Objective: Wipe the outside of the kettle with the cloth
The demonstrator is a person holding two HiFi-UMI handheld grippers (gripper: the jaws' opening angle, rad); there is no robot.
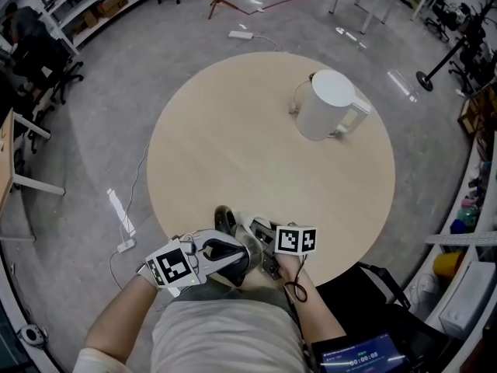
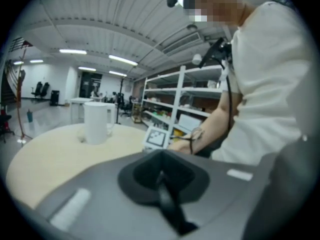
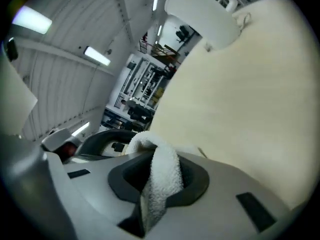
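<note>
At the upper right of the round table (image 1: 233,154) stands the white kettle (image 1: 326,103), well apart from both grippers at the lower edge; a power strip (image 1: 241,34) lies on the floor above. The right gripper (image 3: 150,199) pinches the cloth (image 3: 164,171); the left gripper (image 2: 170,204) is closed on nothing.

Round table (image 1: 225,154), floor pwr strip (image 1: 118,208), shelves (image 1: 93,6) top-left.

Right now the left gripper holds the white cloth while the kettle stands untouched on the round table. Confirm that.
Wrong gripper. The right gripper view shows the right gripper closed on the white cloth; the left gripper view shows the left gripper shut on nothing. The kettle does stand untouched on the round table.
</note>
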